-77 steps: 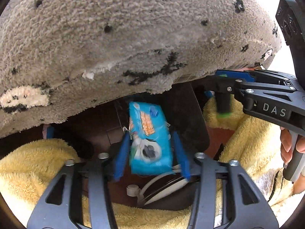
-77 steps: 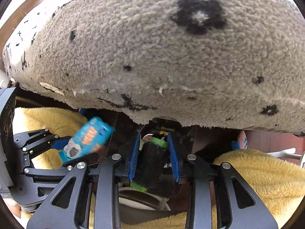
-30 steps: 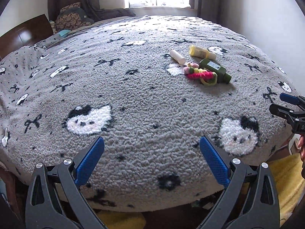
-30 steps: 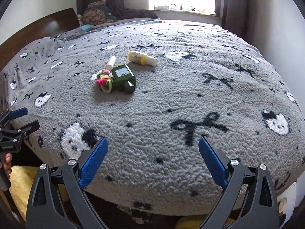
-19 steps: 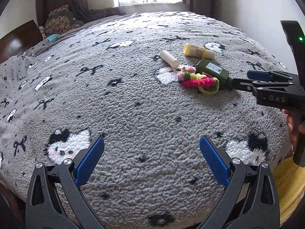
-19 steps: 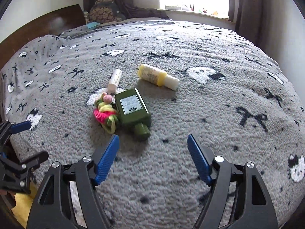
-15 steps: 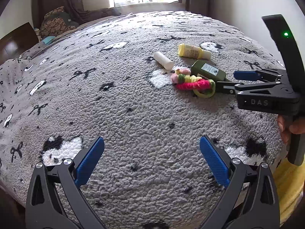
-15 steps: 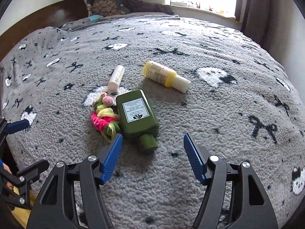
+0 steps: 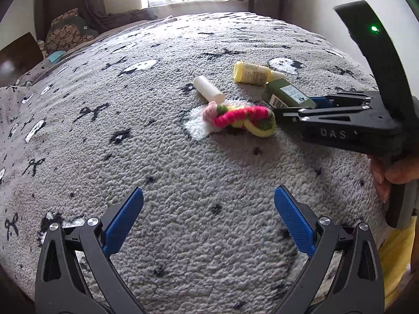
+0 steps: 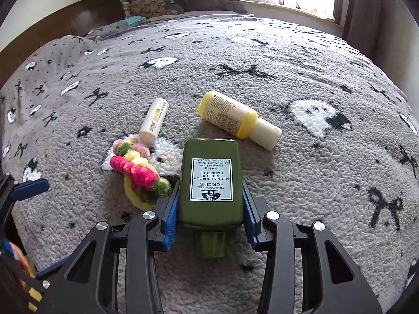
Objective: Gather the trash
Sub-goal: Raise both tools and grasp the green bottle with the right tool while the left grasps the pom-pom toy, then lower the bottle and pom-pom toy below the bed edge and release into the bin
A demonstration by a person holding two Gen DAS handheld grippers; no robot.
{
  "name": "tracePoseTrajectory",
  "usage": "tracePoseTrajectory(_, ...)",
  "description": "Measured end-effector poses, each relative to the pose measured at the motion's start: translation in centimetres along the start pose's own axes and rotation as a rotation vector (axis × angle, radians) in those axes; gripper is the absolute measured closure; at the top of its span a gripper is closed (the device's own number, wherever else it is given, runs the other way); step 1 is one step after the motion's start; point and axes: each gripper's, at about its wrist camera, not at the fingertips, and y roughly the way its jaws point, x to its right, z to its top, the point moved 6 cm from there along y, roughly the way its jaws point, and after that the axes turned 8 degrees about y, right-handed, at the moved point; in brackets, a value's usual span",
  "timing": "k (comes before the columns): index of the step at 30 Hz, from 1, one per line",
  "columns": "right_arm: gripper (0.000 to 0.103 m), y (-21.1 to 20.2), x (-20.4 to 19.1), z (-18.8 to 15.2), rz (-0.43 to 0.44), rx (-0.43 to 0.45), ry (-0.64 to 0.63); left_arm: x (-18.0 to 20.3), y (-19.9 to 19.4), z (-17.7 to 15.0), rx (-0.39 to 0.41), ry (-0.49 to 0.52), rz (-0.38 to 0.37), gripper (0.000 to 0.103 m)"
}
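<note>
Low centre of the right wrist view, the right gripper [image 10: 209, 217] has its blue pads pressed against both sides of the green bottle [image 10: 210, 183], cap end pointing back toward the camera, bottle lying flat on the grey blanket [image 10: 314, 183]. White label on it reads upside down: "DR ANDREW WEIL for ORIGINS", "MEGA-MUSHROOM RELIEF & RESILIENCE", "Soothing Treatment Lotion"; the smallest line is too small to read. Just above it in frame, yellow bottle [image 10: 227, 115] with white cap lies on its side, print on it unreadable. Upper left of the green bottle, white tube [image 10: 154, 121] with orange print, characters not legible. Left of the green bottle, touching or nearly so, pink-yellow-green yarn scrunchie [image 10: 138, 170]. Left wrist view: left gripper [image 9: 209, 225] at bottom of frame, jaws spread wide, nothing between them, over bare blanket, well apart from the items. Right gripper's body enters from the right edge of that frame, "DAS" embossed on it, green LED lit on its upper arm, fingers on either side of the green bottle's lower end.
</note>
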Motion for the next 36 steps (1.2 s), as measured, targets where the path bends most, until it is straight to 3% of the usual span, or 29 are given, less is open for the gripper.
tracePoseTrajectory(8, 0.061, -3.7, 4.4, -1.3, -0.053, 0.05, 0.042, 2.0, 2.6, 4.1, 0.004, -0.024, -0.081, 0.009)
tracePoseTrajectory(14, 0.061, -5.2, 6.5, -2.5, -0.06, 0.059, 0.057, 2.0, 5.5, 6.0, -0.019, -0.039, -0.054, 0.009)
tracePoseTrajectory(15, 0.061, -5.4, 6.7, -2.7, -0.061, 0.058, 0.055, 1.8, 5.9, 6.2, -0.023, -0.045, -0.045, 0.012)
tracePoseTrajectory(16, 0.061, -5.5, 6.8, -2.9, -0.06, 0.057, 0.054, 1.7, 6.3, 6.2, -0.03, -0.05, -0.034, 0.022)
tracePoseTrajectory(19, 0.061, -5.9, 7.1, -3.4, -0.061, 0.056, 0.055, 1.4, 6.4, 6.1, -0.033, -0.053, -0.015, 0.034)
tracePoseTrajectory(27, 0.061, -8.5, 6.5, -4.2, -0.06, 0.097, 0.058, 2.4, 3.2, 4.7, -0.01, -0.036, -0.022, 0.036)
tracePoseTrajectory(36, 0.061, -13.6, 5.5, -5.4, -0.087, 0.165, 0.049, 4.2, -5.0, 3.6, 0.09, 0.003, 0.001, 0.036)
